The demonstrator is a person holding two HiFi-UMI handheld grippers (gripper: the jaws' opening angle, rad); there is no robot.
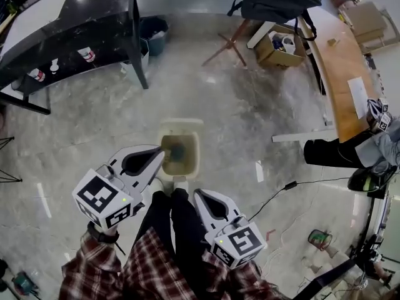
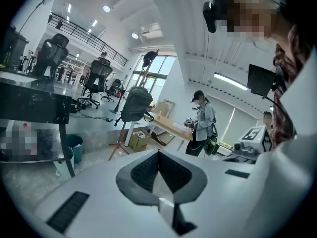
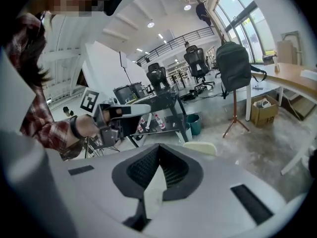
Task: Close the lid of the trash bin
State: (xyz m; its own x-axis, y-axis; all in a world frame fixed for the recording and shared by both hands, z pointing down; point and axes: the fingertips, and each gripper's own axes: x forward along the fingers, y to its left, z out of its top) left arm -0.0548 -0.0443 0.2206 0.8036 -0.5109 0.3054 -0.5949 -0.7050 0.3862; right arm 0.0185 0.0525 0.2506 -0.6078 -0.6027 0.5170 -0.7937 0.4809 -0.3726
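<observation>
The cream trash bin [image 1: 187, 161] stands on the floor just ahead of the person's feet, its dark inside showing and its lid [image 1: 181, 125] raised at the far side. My left gripper [image 1: 160, 154] is shut and holds nothing; its tip sits at the bin's left rim. My right gripper [image 1: 199, 195] is also shut and holds nothing, just short of the bin's near right corner. In the right gripper view the jaws [image 3: 158, 146] meet at a point, with the cream lid [image 3: 200, 148] just beyond. The left gripper view looks over its shut jaws [image 2: 158, 152] into the room; the bin is hidden there.
A black table [image 1: 75, 17] stands at the back left with a teal bin [image 1: 154, 33] beside it. A cardboard box [image 1: 279, 49], a wooden desk [image 1: 340, 61] and a black cable [image 1: 294, 185] lie to the right. A person [image 2: 202, 123] stands by that desk.
</observation>
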